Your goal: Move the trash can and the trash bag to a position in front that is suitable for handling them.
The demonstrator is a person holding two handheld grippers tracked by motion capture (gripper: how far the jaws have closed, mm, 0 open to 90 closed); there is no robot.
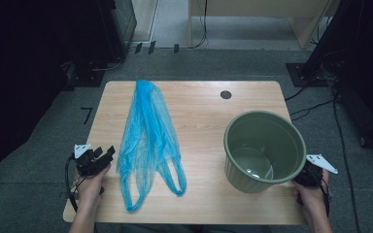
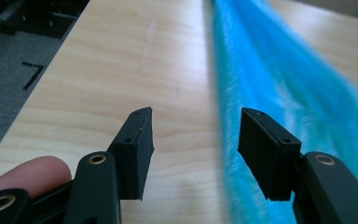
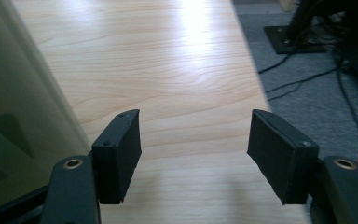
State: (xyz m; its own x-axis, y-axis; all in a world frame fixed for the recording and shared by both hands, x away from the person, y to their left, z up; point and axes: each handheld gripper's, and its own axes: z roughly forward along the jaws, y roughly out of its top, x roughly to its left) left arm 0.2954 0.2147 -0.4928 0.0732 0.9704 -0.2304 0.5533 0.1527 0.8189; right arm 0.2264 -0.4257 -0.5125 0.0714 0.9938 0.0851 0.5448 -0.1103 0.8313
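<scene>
A crumpled blue plastic bag (image 1: 148, 141) lies lengthwise on the left half of the wooden table (image 1: 199, 107), its two handle loops toward the front edge. My left gripper (image 1: 102, 153) sits just left of the bag, over the table's left edge. In the left gripper view it (image 2: 196, 140) is open over bare wood, with the bag (image 2: 279, 84) running past its right jaw. An olive-green bucket (image 1: 264, 150) stands upright and empty at the front right. My right gripper (image 1: 308, 175) is low beside the bucket's right side. It (image 3: 196, 144) stands open with nothing between its jaws, and the bucket wall (image 3: 18, 116) is close on the left.
A small dark round hole (image 1: 226, 94) marks the table's far right part. Grey carpet surrounds the table, with cables (image 1: 315, 104) and a dark stand base (image 1: 303, 73) off its right side. Dark equipment stands at the far left.
</scene>
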